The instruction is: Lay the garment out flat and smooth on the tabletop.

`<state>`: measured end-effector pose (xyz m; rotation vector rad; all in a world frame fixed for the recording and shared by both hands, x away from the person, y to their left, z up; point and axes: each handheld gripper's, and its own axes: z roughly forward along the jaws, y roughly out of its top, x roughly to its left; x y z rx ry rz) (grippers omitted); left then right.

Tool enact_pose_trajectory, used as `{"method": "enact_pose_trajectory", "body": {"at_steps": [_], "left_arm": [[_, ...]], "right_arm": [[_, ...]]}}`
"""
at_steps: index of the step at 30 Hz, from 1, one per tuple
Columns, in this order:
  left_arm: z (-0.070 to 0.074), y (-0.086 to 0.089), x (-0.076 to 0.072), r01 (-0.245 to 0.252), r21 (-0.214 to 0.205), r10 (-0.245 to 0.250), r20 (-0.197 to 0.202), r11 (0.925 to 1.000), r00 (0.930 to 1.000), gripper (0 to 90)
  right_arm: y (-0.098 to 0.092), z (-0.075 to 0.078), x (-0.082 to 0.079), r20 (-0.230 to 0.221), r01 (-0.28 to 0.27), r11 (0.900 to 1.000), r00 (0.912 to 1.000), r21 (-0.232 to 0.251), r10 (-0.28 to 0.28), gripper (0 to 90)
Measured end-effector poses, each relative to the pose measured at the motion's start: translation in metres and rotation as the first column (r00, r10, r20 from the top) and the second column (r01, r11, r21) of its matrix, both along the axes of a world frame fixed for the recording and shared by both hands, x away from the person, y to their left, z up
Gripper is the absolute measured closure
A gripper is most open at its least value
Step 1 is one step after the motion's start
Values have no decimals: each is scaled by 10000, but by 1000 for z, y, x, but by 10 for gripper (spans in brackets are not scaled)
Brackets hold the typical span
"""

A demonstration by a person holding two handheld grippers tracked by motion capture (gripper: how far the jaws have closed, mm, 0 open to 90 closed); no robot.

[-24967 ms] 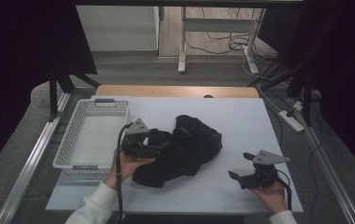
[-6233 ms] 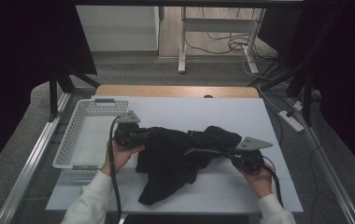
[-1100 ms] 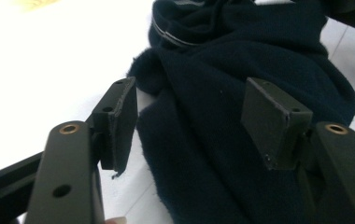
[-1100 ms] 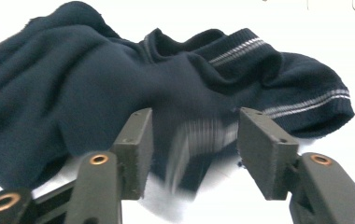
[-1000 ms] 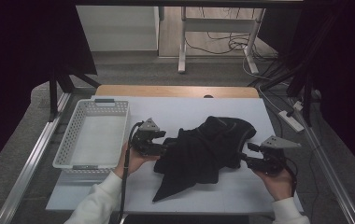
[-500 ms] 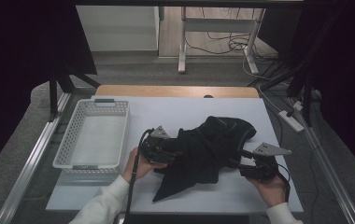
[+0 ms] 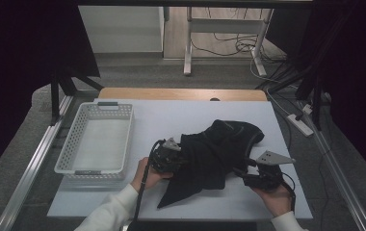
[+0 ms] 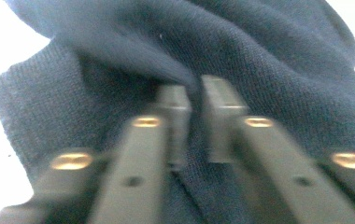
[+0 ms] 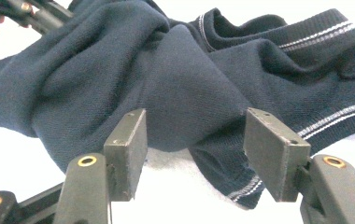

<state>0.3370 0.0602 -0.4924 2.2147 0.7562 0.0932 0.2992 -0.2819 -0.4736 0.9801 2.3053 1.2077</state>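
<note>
left gripper [image 8: 194, 100] jaws just closed, pinching fold of navy shirt [image 7: 215, 154] mid-frame; right gripper [image 9: 192, 154] jaws apart at hem, nothing gripped; lift or fold likely next.

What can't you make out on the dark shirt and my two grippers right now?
- High view: the left gripper tips are sunk in the dark shirt; the right gripper tips blend into it.
- Left gripper view: blurred, so whether its jaws pinch one layer or more is unclear.
- Right gripper view: folds hide the shirt's full shape.
</note>
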Motion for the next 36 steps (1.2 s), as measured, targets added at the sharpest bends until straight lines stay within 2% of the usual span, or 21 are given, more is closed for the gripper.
{"method": "enact_pose_trajectory", "body": {"at_steps": [2, 6, 9, 13, 17, 21, 25, 32, 36], "left_arm": [[3, 2, 0, 83, -129, -82, 35, 9999, 10000, 861], [17, 14, 0, -111, -789, 137, 326, 9968, 9994, 866], [33, 29, 1, -348, -1458, 424, 493, 9887, 9979, 868], [45, 48, 2, -771, -1897, 923, 725, 9788, 9931, 868], [47, 60, 4, -1068, -2052, 1245, 754, 9729, 9894, 869], [49, 68, 6, -1325, -2196, 1526, 771, 9665, 9853, 869], [51, 74, 7, -1500, -2295, 1717, 778, 9617, 9821, 869], [50, 78, 9, -1592, -2308, 1804, 737, 9599, 9808, 869], [50, 78, 9, -1598, -2314, 1808, 724, 9597, 9809, 868]], "right_arm": [[0, -1, 0, 3, 12, 10000, 10000, -15, -12, 397], [0, -2, 0, 16, 50, 10000, 10000, -27, -50, 395], [0, -1, 0, 59, 12, 10000, 10000, -6, -12, 394], [2, -1, -1, 73, -117, 9999, 9999, 23, 117, 391], [9, -1, -3, 62, -364, 9993, 9993, 8, 364, 387], [19, -1, -7, 19, -845, 9964, 9964, -60, 845, 380], [33, -5, -14, -190, -1499, 9886, 9886, -133, 1497, 376], [56, -15, -24, -584, -2371, 9703, 9704, -483, 2342, 356], [67, -22, -25, -692, -2485, 9664, 9673, -653, 2440, 348]]}}
